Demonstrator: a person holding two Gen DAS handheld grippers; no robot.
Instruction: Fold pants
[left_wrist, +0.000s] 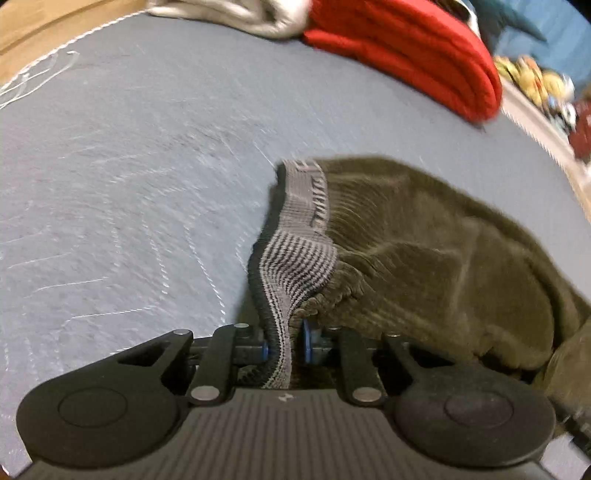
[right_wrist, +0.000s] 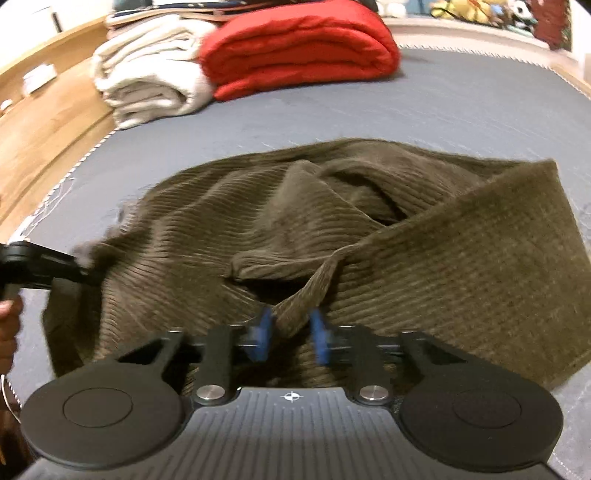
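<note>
Lettering runs along the grey elastic waistband (left_wrist: 295, 236) of the olive corduroy pants (left_wrist: 436, 254), woven in dark thread — too smeared and foreshortened to read a single word. The left tool (left_wrist: 286, 345) has that waistband pinched between its blue pads (left_wrist: 306, 340), jaws drawn in close with only the band's thickness between them, the striped elastic rising straight out of the grip and curving away across the cloth. Over on the right wrist view, the right tool (right_wrist: 290, 334) has its blue pads (right_wrist: 317, 336) a little wider apart, and a ridge of corduroy stands up between them; the pads are blurred, but the fabric peaks right at the grip and looks pinched there. The pants lie crumpled on a grey-blue quilted mat (left_wrist: 129, 177) stitched with pale zigzag lines, one broad flat panel of corduroy spread to the right of the right tool, the rest bunched in folds ahead of it. At the left edge of the right wrist view the other tool's black body reaches into the cloth. Beyond the pants, at the far end of the mat, sit a folded red blanket (right_wrist: 299, 48) and, touching its left side, a folded cream blanket (right_wrist: 147, 81) — wooden floor (right_wrist: 48, 122) off to the left.
</note>
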